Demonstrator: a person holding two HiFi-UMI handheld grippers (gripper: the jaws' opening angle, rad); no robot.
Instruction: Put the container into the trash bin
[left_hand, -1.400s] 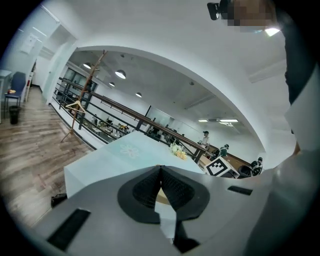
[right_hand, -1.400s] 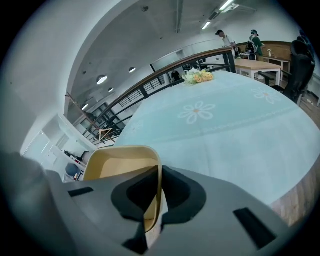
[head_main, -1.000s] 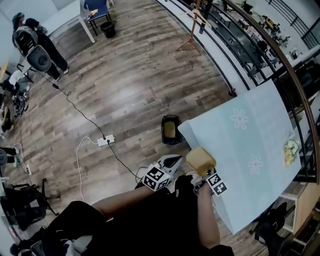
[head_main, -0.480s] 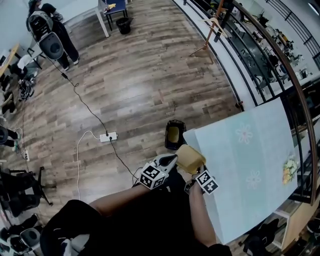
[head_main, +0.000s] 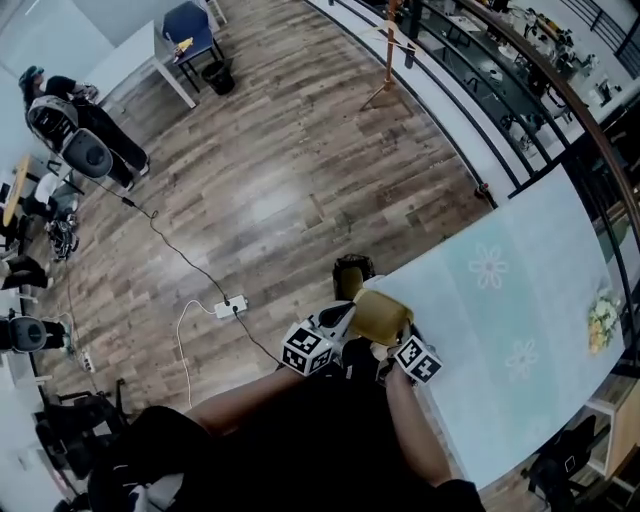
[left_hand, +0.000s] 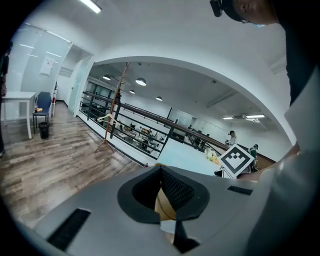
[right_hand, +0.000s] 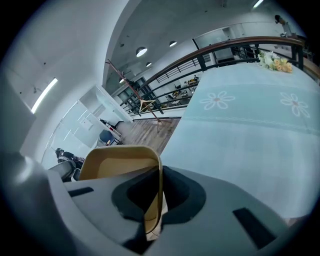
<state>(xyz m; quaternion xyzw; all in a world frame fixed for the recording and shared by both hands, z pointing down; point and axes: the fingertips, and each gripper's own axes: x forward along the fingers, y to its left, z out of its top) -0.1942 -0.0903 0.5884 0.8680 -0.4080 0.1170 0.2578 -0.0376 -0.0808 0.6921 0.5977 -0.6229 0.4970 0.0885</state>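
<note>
A tan, shallow container (head_main: 380, 315) hangs over the corner of the blue tablecloth, held from both sides. My right gripper (head_main: 393, 343) is shut on its near wall; in the right gripper view the thin tan wall (right_hand: 150, 165) stands pinched between the dark pads of the gripper (right_hand: 152, 205). My left gripper (head_main: 345, 320) is at the container's left side, and in the left gripper view a tan edge (left_hand: 164, 206) sits between its closed jaws (left_hand: 162, 200). The black trash bin (head_main: 350, 272) stands on the floor just beyond the container, its near rim hidden by it.
The table with the pale blue flowered cloth (head_main: 500, 320) fills the right side, with a bunch of flowers (head_main: 603, 320) at its far end. A power strip (head_main: 232, 305) and cables lie on the wood floor to the left. A railing (head_main: 470, 120) runs behind.
Both grippers have carried the container leftward off the table corner, and it now overlaps the bin's near edge. The grips look unchanged.
</note>
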